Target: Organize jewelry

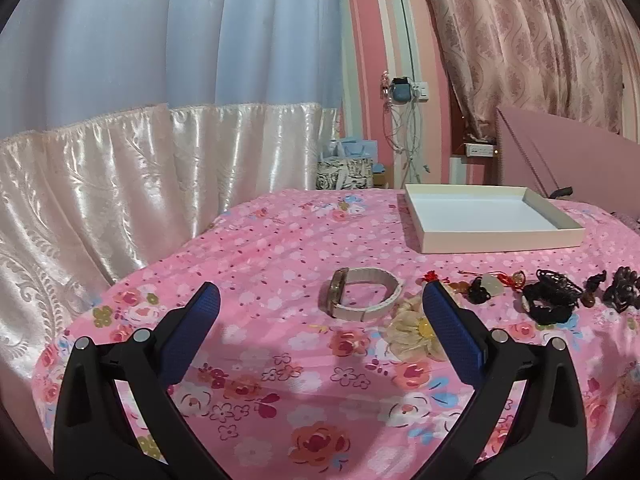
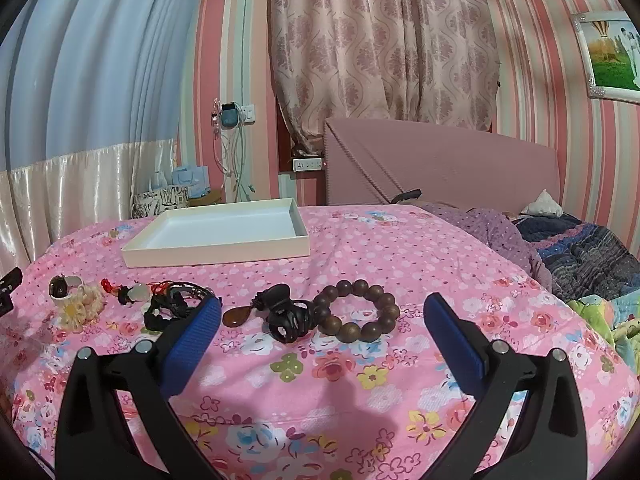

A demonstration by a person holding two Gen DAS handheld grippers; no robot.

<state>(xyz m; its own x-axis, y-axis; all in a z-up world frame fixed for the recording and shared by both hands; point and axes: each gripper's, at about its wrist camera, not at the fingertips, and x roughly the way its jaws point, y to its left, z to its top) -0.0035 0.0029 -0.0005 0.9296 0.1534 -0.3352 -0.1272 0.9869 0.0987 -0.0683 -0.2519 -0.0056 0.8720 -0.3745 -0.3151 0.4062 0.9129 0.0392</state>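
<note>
A: L gripper [image 1: 320, 312]?
B: Spread wide, holding nothing, above the bed [image 1: 260, 248]. Watch [image 1: 362, 294] w/ pale strap lies just past its tips, approx 12 o'clock. Cream flower piece [image 1: 412, 332] touches it at 5.

A: R gripper [image 2: 322, 316]?
B: Also wide, nothing held. Wooden bead bracelet [image 2: 357, 312] at 12 o'clock betw. the tips, black claw clip [image 2: 289, 320] touching it on the 9 side, brown pendant [image 2: 237, 316] next.

A: Tray?
B: White tray [image 2: 216, 256] farther back, approx 11 o'clock in R view, well apart from the jewelry row.
</note>
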